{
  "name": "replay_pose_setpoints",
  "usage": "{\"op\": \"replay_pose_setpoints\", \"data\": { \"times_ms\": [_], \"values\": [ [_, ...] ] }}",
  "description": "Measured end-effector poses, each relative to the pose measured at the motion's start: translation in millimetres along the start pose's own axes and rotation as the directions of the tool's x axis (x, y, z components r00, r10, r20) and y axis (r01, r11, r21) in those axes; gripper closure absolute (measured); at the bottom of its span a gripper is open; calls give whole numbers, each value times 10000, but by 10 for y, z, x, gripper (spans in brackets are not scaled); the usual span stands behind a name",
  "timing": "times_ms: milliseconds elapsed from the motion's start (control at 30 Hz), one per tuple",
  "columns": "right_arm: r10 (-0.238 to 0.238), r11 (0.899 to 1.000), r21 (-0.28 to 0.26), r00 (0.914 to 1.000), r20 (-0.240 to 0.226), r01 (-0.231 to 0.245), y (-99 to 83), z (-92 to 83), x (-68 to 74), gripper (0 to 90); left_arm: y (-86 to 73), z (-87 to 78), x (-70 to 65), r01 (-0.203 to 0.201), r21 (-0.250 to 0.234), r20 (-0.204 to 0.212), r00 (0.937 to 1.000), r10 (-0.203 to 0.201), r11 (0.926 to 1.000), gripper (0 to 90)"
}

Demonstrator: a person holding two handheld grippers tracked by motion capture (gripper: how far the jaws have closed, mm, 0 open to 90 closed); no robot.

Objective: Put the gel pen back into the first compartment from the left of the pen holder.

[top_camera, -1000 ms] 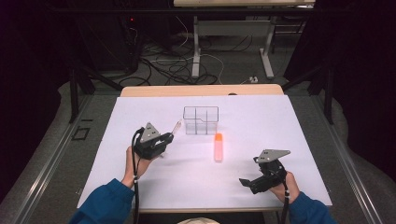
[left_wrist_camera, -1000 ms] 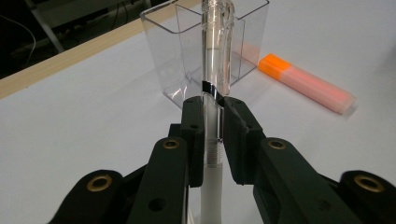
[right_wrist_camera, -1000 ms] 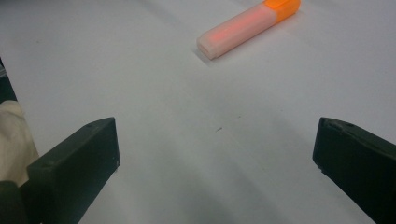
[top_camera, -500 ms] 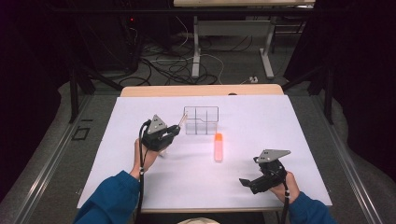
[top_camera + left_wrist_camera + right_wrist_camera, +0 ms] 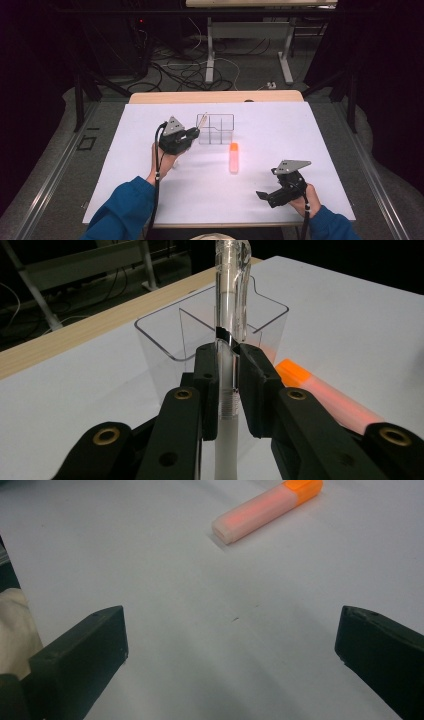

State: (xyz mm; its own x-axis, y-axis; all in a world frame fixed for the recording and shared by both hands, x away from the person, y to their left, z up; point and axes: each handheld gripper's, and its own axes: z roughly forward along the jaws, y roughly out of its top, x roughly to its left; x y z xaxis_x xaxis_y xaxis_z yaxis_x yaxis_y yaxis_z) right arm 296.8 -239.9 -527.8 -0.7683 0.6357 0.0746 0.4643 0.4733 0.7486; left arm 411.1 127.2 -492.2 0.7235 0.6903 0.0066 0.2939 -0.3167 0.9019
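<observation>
Tool, L [image 5: 225,352], clamps clear pen [image 5: 229,315] by organizer [image 5: 165,340].

Pen [image 5: 231,300]: clear glossy plastic, white matt lower barrel. Organizer box [image 5: 200,330]: transparent smooth plastic. Highlighter [image 5: 265,507]: translucent orange plastic, satin. Left gripper [image 5: 224,390]: matt black plastic, brass-look rivets. Desk [image 5: 300,130]: white matt top, wood far edge.

We count one clear pen [image 5: 231,300], one orange highlighter [image 5: 233,157], one clear divided box [image 5: 216,129], and two tongs.
</observation>
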Motion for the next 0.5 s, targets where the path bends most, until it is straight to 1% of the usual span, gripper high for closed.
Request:
{"op": "replay_pose_setpoints", "data": {
  "times_ms": [67, 133, 167, 200, 267, 333, 400, 500],
  "values": [
    [-4, 10000, -6, 10000, -3, 4, 0, 0, -2, 0, 21, 31, 0, -4, 13, 92, 10000, 4, 10000, 795],
    [0, 10000, -18, 10000, -26, 0, 0, 3, -3, 0, 27, 44, -4, 30, -49, 93, 10000, -29, 10000, 795],
    [-13, 10000, -28, 10000, -13, 13, -1, 3, -4, 0, 38, 48, 0, 0, 32, 161, 9999, -1, 10000, 795],
    [-9, 10000, -28, 10000, -17, 9, -1, 2, -4, 0, 43, 65, -5, 56, -85, 141, 9999, -54, 9999, 795],
    [-15, 10000, -39, 10000, -1, 15, -1, 1, -3, 0, 62, 80, -1, 46, -110, 173, 9998, -44, 9999, 795],
    [-25, 10000, -5, 10000, -3, 25, 0, -3, -3, 0, 80, 92, 1, 150, -181, 191, 9997, -146, 9997, 795],
    [-28, 10000, -10, 10000, -2, 28, 0, -4, -3, 0, 97, 104, 7, 130, -232, 180, 9998, -126, 9996, 795],
    [-38, 10000, -1, 10000, 19, 38, 0, -4, -5, 0, 121, 127, 22, 228, -361, 191, 9996, -221, 9991, 795]
  ]
}}
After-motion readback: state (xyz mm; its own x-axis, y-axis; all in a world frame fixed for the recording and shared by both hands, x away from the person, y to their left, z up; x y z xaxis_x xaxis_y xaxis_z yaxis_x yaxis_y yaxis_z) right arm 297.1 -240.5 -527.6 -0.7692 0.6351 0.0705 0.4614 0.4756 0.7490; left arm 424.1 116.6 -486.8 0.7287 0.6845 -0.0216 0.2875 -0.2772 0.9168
